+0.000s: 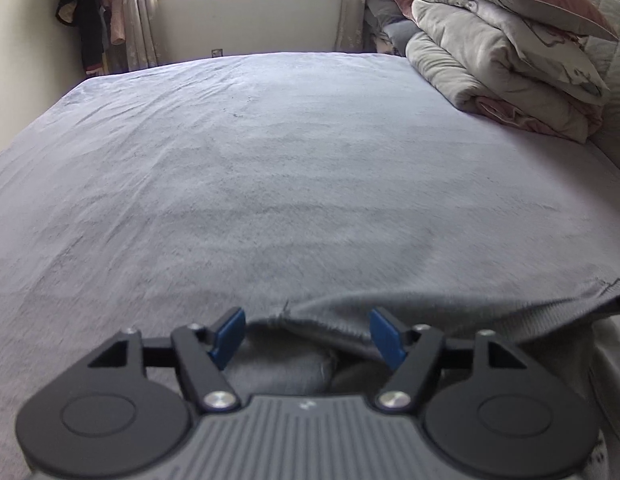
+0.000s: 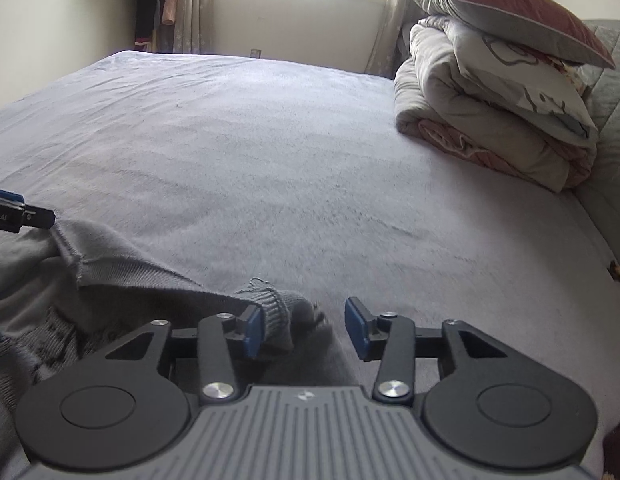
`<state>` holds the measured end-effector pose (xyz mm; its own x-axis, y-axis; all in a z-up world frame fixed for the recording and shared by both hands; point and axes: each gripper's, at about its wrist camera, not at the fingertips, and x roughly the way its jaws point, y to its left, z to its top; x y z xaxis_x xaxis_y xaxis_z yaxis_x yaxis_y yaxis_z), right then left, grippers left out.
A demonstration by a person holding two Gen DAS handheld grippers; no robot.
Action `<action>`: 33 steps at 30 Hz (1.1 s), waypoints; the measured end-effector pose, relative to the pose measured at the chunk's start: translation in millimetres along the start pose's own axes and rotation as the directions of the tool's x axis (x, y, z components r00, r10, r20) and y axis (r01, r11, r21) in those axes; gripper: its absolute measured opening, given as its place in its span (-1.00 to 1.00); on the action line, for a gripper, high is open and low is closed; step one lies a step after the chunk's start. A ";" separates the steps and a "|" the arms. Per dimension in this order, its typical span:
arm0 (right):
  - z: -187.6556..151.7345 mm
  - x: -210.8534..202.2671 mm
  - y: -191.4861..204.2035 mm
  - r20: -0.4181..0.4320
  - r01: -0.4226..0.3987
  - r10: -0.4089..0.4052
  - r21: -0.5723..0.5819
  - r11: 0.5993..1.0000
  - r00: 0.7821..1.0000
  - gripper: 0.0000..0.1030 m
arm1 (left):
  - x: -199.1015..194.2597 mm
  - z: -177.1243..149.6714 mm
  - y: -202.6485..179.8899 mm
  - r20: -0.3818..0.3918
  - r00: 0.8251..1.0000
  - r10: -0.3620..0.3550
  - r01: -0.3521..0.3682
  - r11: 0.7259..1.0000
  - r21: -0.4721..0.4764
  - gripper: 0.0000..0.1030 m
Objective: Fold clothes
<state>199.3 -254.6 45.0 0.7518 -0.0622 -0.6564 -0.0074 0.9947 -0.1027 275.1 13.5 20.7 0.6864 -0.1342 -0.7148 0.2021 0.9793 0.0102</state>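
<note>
With both jaws parted and pressing nothing, my left hand-held gripper (image 1: 306, 334) straddles the grey garment's (image 1: 450, 308) hem and my right hand-held gripper (image 2: 304, 330) has its ribbed cuff (image 2: 276, 318) against one pad, so I would draw both straight back without snagging the cloth. I count one garment at the bed's (image 2: 290, 152) near edge, two grippers, one folded quilt stack (image 2: 482, 116).
</note>
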 end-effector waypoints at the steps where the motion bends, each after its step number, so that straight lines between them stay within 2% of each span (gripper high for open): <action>1: -1.3 -4.1 0.1 -0.005 -0.003 0.003 0.002 1.000 1.000 -0.07 | -5.7 -2.4 -0.4 -0.003 1.000 -0.001 0.002 1.000 0.005 0.39; 7: -17.7 -26.6 2.8 -0.039 -0.008 0.008 -0.008 1.000 0.999 -0.04 | -40.8 -27.9 2.1 -0.040 0.998 -0.056 0.056 0.998 0.002 0.52; 12: -39.8 -36.8 -4.3 -0.073 0.008 -0.007 0.011 1.000 0.997 -0.04 | -62.9 -62.6 2.7 -0.084 0.991 -0.101 0.101 0.995 -0.002 0.52; 23: -96.1 -48.5 -37.9 -0.141 0.024 0.002 0.184 0.983 0.990 -0.04 | -118.6 -146.8 -2.3 -0.112 0.961 -0.252 0.244 0.966 -0.084 0.54; 30: -117.0 -45.0 -35.5 -0.155 -0.005 0.056 0.312 0.950 0.986 -0.05 | -135.6 -184.4 3.3 -0.087 0.954 -0.287 0.271 0.950 -0.157 0.55; 31: -119.1 -43.8 -32.4 -0.159 -0.002 0.055 0.315 0.949 0.986 -0.07 | -136.8 -187.5 3.6 -0.083 0.956 -0.281 0.266 0.951 -0.156 0.55; 32: -121.3 -42.8 -29.3 -0.162 0.000 0.054 0.319 0.948 0.985 -0.20 | -139.0 -190.6 4.2 -0.077 0.958 -0.276 0.262 0.953 -0.154 0.55; 33: -123.4 -42.5 -26.9 -0.160 0.001 0.053 0.323 0.946 0.986 -0.51 | -140.7 -193.1 5.3 -0.071 0.960 -0.271 0.258 0.954 -0.153 0.55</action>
<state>86.2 -288.9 -16.6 0.6348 -0.0213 -0.7724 0.2067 0.9679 0.1431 44.7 66.7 -13.6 0.5542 -0.3838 -0.7386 0.2631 0.9226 -0.2819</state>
